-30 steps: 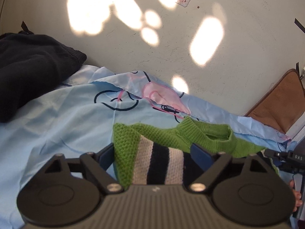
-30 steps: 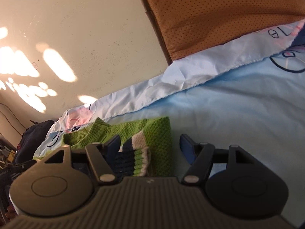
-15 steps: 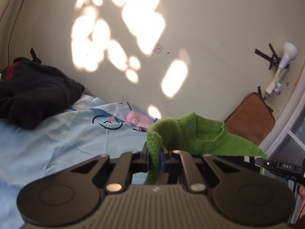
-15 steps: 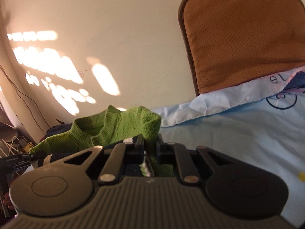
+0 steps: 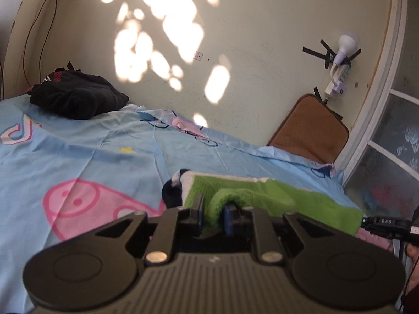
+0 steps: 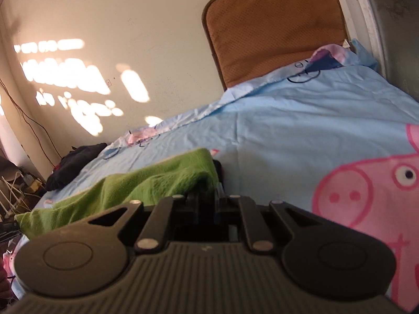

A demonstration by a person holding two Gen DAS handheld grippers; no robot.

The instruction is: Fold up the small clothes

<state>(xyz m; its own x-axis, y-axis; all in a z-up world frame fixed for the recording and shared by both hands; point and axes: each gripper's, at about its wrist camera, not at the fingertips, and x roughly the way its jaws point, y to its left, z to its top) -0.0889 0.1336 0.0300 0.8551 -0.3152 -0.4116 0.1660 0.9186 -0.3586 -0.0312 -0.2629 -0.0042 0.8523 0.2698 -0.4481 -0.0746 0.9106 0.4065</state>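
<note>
A small green knitted sweater (image 5: 275,198) with navy and white stripes is seen draped across a light blue cartoon-print bedsheet (image 5: 104,154), pinched at both near corners. A fold of the green knit is clamped between the blue pads of the left gripper (image 5: 214,216), whose jaws have just eased slightly apart while the cloth remains between them. The opposite corner is gripped by the right gripper (image 6: 205,204), its jaws likewise just loosened a little around the fabric. A heap of dark clothing (image 5: 76,96) is seen well apart by the sunlit wall (image 5: 248,39), and a brown cushion (image 6: 275,31) is propped upright against it.
</note>
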